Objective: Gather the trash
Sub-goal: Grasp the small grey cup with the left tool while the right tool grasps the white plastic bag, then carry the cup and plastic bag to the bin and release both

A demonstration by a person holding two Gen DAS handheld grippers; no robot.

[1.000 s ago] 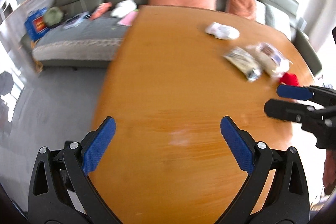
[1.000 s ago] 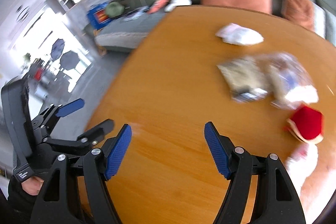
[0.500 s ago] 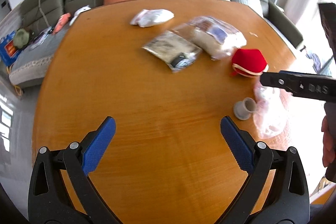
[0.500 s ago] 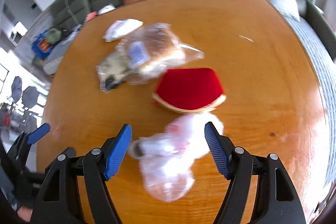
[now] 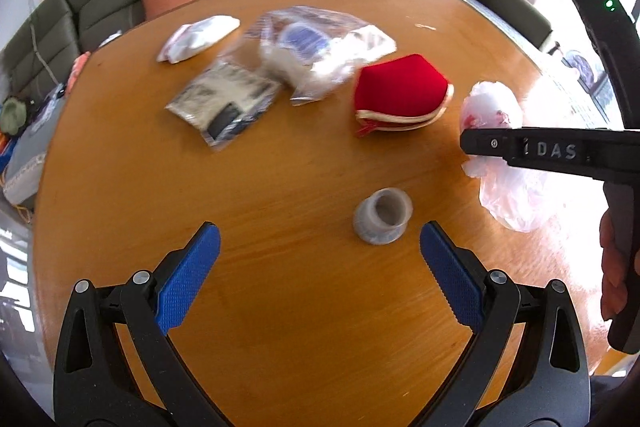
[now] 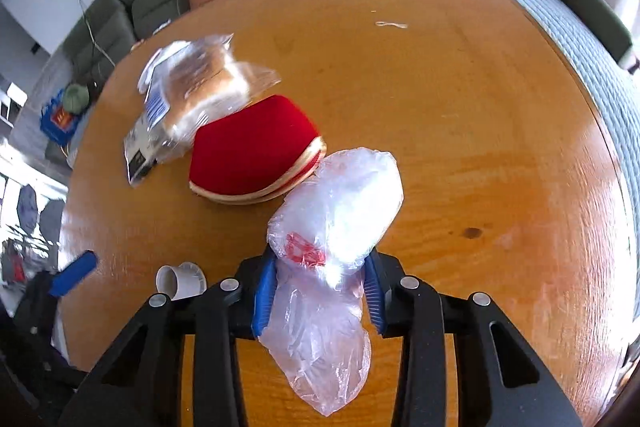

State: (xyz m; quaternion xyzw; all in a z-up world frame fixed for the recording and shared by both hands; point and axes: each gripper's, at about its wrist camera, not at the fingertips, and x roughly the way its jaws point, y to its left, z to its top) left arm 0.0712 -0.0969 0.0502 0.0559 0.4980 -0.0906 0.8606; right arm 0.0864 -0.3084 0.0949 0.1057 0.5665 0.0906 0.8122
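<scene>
The collecting has barely begun. The right gripper (image 6: 318, 293) is closing its fingers on the thin, crumpled clear plastic bag (image 6: 340, 211) at the bench's (image 6: 460, 115) near right edge, just beside a red pouch (image 6: 252, 147). The left gripper (image 5: 320, 267) hovers with fingers wide and empty before a small tipped paper cup (image 5: 382, 215). The bread bag (image 5: 316, 55), flat wrapper (image 5: 224, 99) and white wad (image 5: 198, 37) farther away all remain on the bench.

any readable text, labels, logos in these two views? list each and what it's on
"DAS", raised letters on the side of the right gripper, seen from the left wrist; a mark before the D is unclear.
Red print on the thin plastic bag: crumpled, unreadable.
Blue label on the bread bag: blurred, unreadable.
Dark label on the flat clear packet: blurred, unreadable.
Red-and-yellow logo on the blue box by the sofa: too small to read.
</scene>
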